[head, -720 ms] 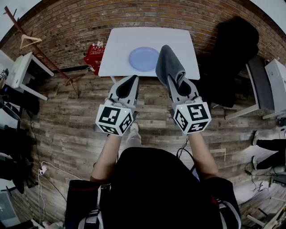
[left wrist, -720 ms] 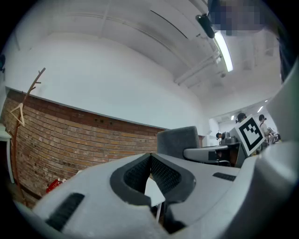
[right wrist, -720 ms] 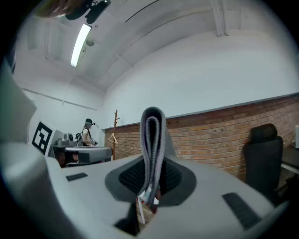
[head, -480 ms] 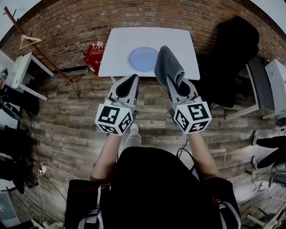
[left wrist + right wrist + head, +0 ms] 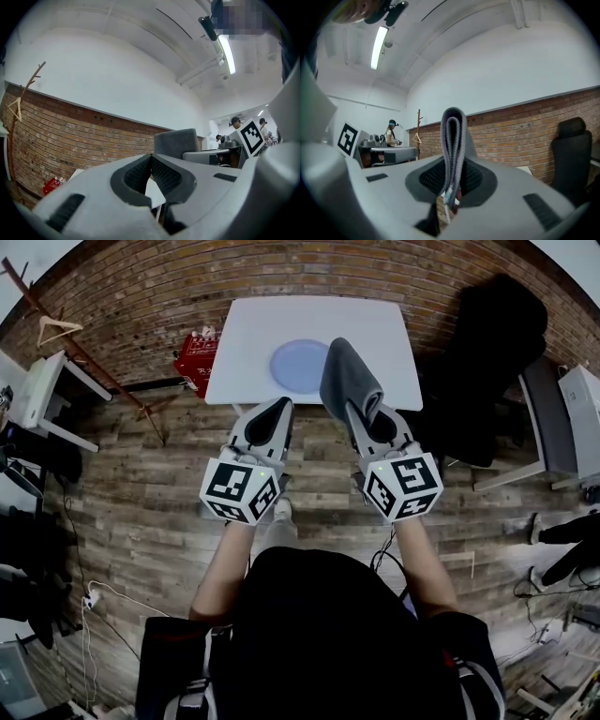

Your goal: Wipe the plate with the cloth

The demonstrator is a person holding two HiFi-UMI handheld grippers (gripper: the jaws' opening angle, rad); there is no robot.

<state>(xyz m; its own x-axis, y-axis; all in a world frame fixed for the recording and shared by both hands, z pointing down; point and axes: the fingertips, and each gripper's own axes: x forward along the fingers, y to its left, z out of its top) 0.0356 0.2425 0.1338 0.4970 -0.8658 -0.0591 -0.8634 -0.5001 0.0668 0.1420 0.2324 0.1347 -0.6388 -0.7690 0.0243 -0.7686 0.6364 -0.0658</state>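
Gripper in each hand, I stand on the wooden plank floor [image 5: 141,512] in front of a white table [image 5: 375,329], both tools held level ahead of me. My right gripper [image 5: 362,412] is clamped on a folded grey cloth [image 5: 349,376]. In the right gripper view the cloth stands upright between the dark ribbed pads, its fold looping above them and a small pale label hanging at its lower end. My left gripper [image 5: 279,405] carries nothing; its 2 jaws are pressed together at the tip, with only the table's corner showing beyond them.

The pale blue plate [image 5: 298,365] lies flat on the table, bare, toward the edge nearest me. In the head view the raised cloth overlaps the plate's right rim, but it hangs in the air in my grip and is not on the plate. The left gripper is near the table's front edge, apart from the plate.

A brick wall [image 5: 141,296] runs behind the table. A red box [image 5: 194,357] sits on the floor at the table's left, a black chair [image 5: 487,352] at its right, and a wooden coat stand [image 5: 66,343] leans further left.
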